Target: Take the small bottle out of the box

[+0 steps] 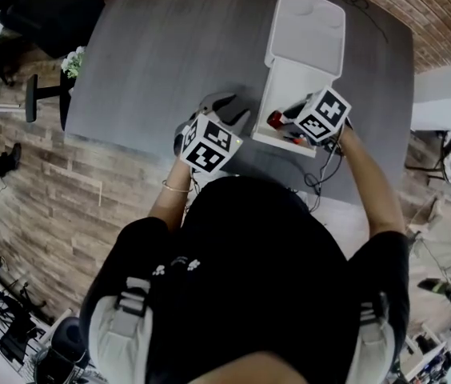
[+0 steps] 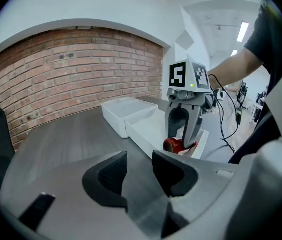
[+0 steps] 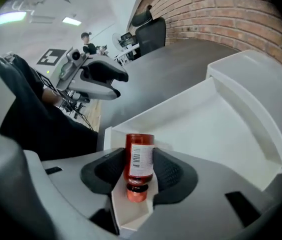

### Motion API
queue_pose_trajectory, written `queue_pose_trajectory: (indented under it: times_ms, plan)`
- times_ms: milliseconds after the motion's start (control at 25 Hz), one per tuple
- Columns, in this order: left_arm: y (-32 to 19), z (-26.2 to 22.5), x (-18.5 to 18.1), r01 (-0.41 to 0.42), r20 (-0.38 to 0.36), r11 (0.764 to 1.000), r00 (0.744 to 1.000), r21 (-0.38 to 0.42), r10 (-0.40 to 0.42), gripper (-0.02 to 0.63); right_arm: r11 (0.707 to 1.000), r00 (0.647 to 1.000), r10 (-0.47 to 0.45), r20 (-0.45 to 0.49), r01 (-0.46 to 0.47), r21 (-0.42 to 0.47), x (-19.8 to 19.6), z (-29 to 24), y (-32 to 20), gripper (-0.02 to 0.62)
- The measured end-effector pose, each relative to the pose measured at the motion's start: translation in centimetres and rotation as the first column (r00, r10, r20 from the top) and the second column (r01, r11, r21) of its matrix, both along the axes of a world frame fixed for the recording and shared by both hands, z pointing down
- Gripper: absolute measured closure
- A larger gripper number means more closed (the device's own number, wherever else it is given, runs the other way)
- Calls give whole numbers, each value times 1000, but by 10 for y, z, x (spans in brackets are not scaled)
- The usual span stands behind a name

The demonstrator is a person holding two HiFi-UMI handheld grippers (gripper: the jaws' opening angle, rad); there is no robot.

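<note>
The box [image 1: 296, 94] sits on the bench [image 1: 169, 54], its lid [image 1: 305, 26] behind it. The small bottle [image 3: 139, 159] lies in the box's near corner, between the right gripper's [image 3: 140, 173] jaws.

Even indoor light, soft shadows, dark bent edges (fisheye lenses).

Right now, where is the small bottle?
The right gripper view shows the small bottle held by the right gripper, at the white box's near end.

Red, white-labelled small bottle [image 3: 140, 159] lies on its side in the open white box [image 3: 221, 129], at its corner
</note>
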State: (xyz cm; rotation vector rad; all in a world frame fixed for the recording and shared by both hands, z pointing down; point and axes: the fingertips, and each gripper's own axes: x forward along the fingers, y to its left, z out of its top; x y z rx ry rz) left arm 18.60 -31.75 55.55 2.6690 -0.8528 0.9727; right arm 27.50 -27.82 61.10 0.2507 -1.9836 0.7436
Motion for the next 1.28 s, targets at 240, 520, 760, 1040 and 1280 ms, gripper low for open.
queue_pose_trajectory:
  times_ms: [240, 520, 760, 1040, 1280]
  plan:
    - [-6, -15, 6, 2, -56, 1000, 998, 31, 0, 446, 965, 963, 222, 151, -240, 109, 7, -29, -21, 416]
    - [-13, -41, 19, 7, -174, 999, 985, 40, 0, 468, 822, 844, 418, 338, -509, 256, 26, -69, -39, 414]
    - [-17, -65, 29, 22, -289, 999, 957, 39, -10, 560, 650, 703, 526, 478, -695, 307, 44, -105, -42, 413]
    - [-29, -103, 32, 72, -435, 997, 899, 33, -51, 603, 487, 596, 556, 579, -799, 354, 62, -144, -32, 413]
    - [-28, -139, 37, 73, -492, 992, 870, 99, -15, 603, 358, 512, 545, 664, -858, 368, 75, -180, -24, 413]
